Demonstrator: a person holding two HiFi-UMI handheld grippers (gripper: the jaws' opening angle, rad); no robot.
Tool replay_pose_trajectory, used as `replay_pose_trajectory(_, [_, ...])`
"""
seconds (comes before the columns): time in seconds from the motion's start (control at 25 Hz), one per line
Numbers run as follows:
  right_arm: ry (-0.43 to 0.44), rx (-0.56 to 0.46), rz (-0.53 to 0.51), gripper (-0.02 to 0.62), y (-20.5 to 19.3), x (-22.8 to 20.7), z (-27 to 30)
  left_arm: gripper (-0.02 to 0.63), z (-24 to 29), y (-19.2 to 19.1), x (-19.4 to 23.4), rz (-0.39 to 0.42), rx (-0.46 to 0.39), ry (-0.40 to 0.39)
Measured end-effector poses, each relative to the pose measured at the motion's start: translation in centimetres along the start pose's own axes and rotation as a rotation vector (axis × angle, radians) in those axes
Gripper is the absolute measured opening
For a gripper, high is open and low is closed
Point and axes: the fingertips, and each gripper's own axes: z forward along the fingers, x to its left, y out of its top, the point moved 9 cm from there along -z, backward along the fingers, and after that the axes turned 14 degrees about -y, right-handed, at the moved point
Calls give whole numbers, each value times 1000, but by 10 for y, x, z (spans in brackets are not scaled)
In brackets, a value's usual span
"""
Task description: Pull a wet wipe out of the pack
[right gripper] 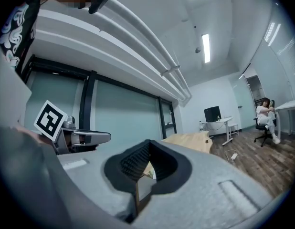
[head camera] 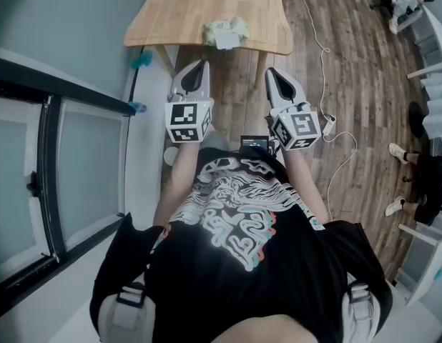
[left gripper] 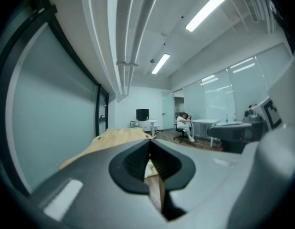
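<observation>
The wet wipe pack (head camera: 227, 32), pale green with a white flap, lies at the near edge of a light wooden table (head camera: 199, 6). I stand a step back from the table with both grippers held level in front of my chest, pointing at it. My left gripper (head camera: 200, 64) is shut with nothing in it, short of the table's edge and left of the pack. My right gripper (head camera: 272, 73) is also shut and empty, to the right of the pack. In the left gripper view the shut jaws (left gripper: 149, 141) fill the lower frame, with the table (left gripper: 114, 136) beyond. The right gripper view shows the same (right gripper: 148, 142).
A glass partition with a dark frame (head camera: 56, 156) runs along my left. A white cable and plug block (head camera: 328, 123) lie on the wood floor at the right. A seated person's legs (head camera: 414, 184) and white desks (head camera: 432, 41) are at the far right.
</observation>
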Motion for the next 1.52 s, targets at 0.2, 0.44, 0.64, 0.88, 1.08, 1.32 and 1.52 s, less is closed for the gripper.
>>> replay_pose_trajectory(0.2, [0,1,5,-2,0,-7,-1,-14,5,2,-9,-59,-68,-126])
replay_pose_trajectory(0.44, [-5,38,-31,-2,-6,-11,10,-12,20,2,-5,-4,-11,-82])
replay_pose_trajectory(0.64, [-18,52,-4,-2,-12,-18,24,-12,36,-4,5,3,9,-78])
replay_pose_trajectory(0.88, [-35,63,-12,-2,-13,-29,61,-12,70,-3,34,3,12,-82])
replay_pose_trajectory(1.08, [-31,88,-24,-2,-17,-35,98,-12,107,-3,62,-4,31,-92])
replay_pose_trajectory(1.32, [-45,140,-5,-2,-30,-46,154,-12,151,-14,106,-20,82,-99])
replay_pose_trajectory(1.52, [-41,175,1,-2,-38,-44,202,-12,182,-22,146,-36,113,-105])
